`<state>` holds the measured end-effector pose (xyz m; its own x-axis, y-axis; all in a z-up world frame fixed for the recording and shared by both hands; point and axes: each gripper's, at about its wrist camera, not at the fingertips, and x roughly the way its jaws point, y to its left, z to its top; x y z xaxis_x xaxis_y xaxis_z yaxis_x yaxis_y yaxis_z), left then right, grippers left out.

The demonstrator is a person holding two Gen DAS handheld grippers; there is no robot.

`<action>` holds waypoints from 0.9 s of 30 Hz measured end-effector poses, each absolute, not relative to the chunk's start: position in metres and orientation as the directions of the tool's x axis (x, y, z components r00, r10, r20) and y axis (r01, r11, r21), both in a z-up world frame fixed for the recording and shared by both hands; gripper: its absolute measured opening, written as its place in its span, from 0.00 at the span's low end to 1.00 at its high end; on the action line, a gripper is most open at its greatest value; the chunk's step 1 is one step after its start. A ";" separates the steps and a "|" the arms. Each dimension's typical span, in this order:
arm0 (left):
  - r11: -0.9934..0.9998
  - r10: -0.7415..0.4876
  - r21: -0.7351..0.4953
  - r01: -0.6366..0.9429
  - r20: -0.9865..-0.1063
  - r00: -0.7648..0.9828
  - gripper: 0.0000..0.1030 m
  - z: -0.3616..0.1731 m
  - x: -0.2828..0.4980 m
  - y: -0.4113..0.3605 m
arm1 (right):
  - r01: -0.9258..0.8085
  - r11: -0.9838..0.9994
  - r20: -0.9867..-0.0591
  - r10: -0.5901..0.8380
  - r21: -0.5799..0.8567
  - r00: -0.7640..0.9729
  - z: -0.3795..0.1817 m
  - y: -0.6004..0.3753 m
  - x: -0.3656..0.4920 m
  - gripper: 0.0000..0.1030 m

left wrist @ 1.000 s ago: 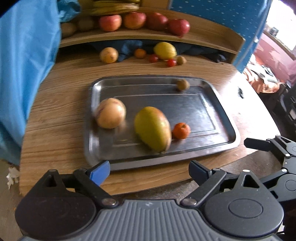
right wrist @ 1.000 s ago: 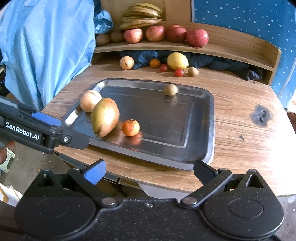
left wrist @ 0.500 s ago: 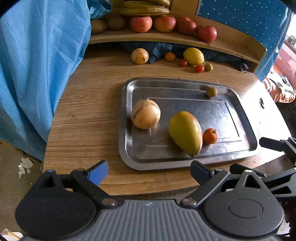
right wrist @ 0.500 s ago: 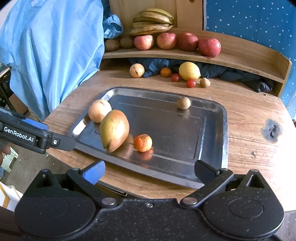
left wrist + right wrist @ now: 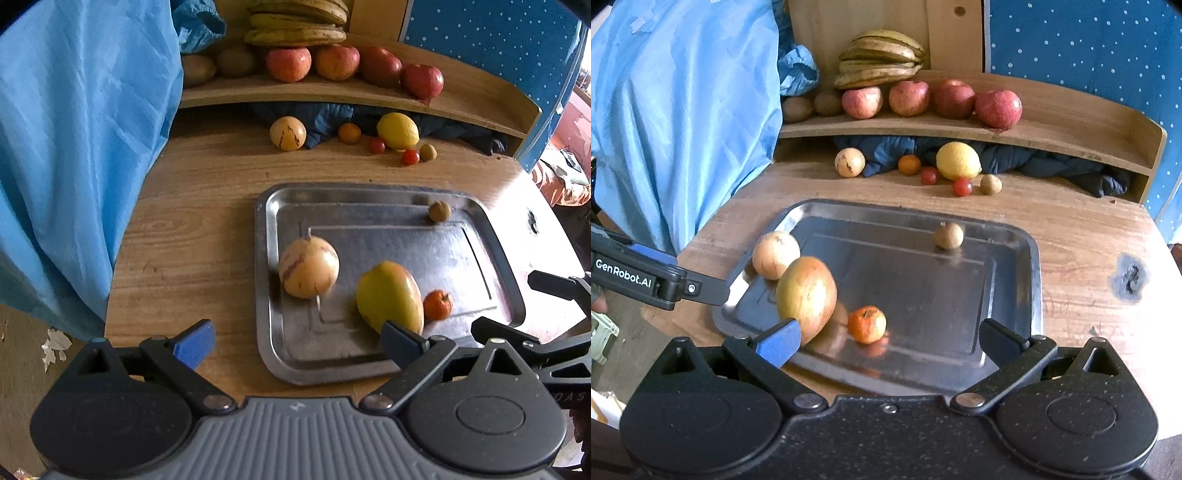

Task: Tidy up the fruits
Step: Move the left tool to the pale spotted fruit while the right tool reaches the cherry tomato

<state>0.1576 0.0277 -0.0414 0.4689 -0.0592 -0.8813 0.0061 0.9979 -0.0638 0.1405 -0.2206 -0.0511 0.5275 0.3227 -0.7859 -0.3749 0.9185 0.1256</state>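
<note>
A steel tray (image 5: 369, 195) (image 5: 1015, 236) lies on the wooden table. It holds a striped pale round fruit (image 5: 308, 266) (image 5: 775, 254), a yellow-green mango (image 5: 389, 295) (image 5: 806, 291), a small orange (image 5: 437, 304) (image 5: 867, 324) and a small brown fruit (image 5: 439, 211) (image 5: 948, 235). My left gripper (image 5: 295, 341) is open, low before the tray's near left corner. My right gripper (image 5: 886, 338) is open over the tray's near edge, the orange just beyond its fingers. Each gripper holds nothing.
Behind the tray lie a striped round fruit (image 5: 849, 161), an orange (image 5: 909, 164), a lemon (image 5: 958, 160), two cherry tomatoes (image 5: 962, 186) and a brown fruit (image 5: 990, 184). A shelf (image 5: 1052, 136) carries apples (image 5: 998, 109) and bananas (image 5: 881, 61). Blue cloth (image 5: 81, 147) hangs at left.
The left gripper has swung left, so the tray now sits to its right. The right gripper has come forward, closer to the tray's near edge. Fruits stay put.
</note>
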 end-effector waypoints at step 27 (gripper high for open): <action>0.996 -0.082 -0.049 0.080 -0.872 0.483 0.98 -0.046 0.237 0.044 | -0.298 0.947 -0.781 0.276 0.121 0.561 -0.061 -0.210 0.205 0.99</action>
<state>0.2368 0.0436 -0.0458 0.4826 -0.0816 -0.8721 0.0795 0.9956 -0.0491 0.2046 -0.2100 -0.0612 0.5607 0.2764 -0.7805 -0.2982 0.9468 0.1210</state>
